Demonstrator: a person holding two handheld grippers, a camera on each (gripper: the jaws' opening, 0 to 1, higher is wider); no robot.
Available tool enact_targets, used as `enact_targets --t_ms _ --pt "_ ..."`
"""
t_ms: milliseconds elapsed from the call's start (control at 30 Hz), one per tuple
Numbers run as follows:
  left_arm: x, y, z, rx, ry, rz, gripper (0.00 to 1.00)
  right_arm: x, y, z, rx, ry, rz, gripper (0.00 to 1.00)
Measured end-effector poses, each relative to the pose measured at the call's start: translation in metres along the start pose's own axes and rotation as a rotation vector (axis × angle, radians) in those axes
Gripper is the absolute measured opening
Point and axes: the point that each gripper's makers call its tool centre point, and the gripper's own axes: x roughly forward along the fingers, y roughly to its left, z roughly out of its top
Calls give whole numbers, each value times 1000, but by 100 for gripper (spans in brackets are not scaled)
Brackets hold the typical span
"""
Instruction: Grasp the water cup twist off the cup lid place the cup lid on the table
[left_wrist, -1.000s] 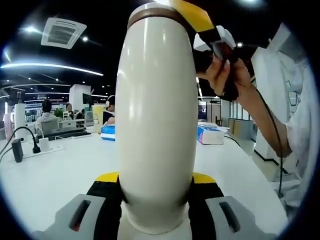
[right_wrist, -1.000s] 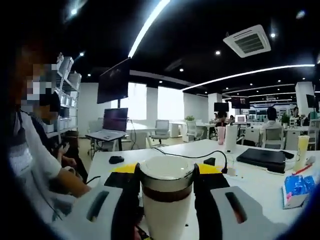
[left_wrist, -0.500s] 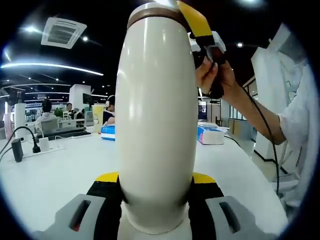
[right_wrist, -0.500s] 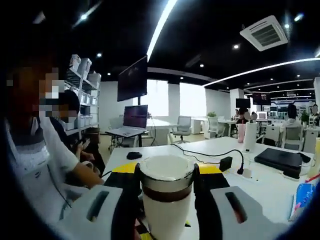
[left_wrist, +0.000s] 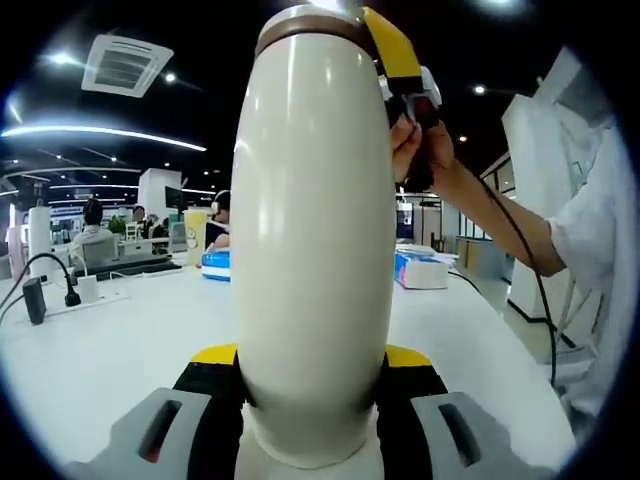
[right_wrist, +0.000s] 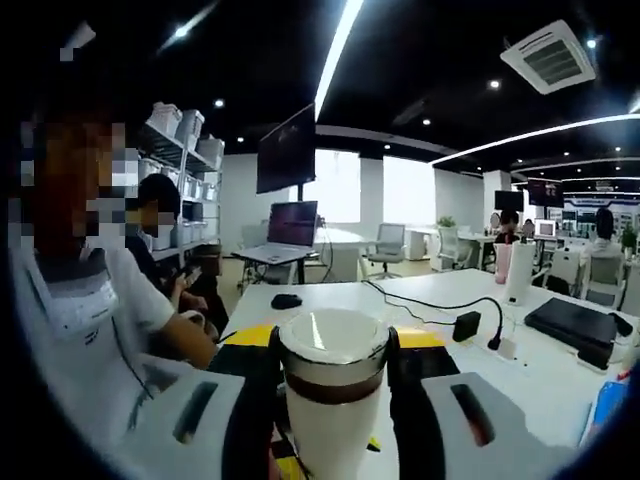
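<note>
The left gripper (left_wrist: 312, 400) clamps the base of the water cup (left_wrist: 312, 230), a smooth, glossy cream cylinder with a rounded belly, standing upright above the white table (left_wrist: 120, 350). A brown band rings the cup's neck under the cup lid (right_wrist: 333, 335), a cream disc with a shiny top. The right gripper (right_wrist: 333, 365) presses its black, yellow-tipped jaws against both sides of that lid, held by the person's hand (left_wrist: 420, 150). A black cable (right_wrist: 430, 305) snakes across the table behind.
</note>
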Motion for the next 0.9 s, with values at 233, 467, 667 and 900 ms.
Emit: enact_targets --t_ms 233,467,667,900 --pt "0 0 0 5 0 -2 52 -5 1 6 -16 50 -141 55" --pt "0 0 0 4 3 0 52 -10 4 10 -53 96 -428 67" --pt "0 -1 0 3 6 2 52 -12 -2 4 -151 98 -755 79" --pt "-1 -1 0 3 7 3 52 -8 -11 4 -74 -8 -968 81"
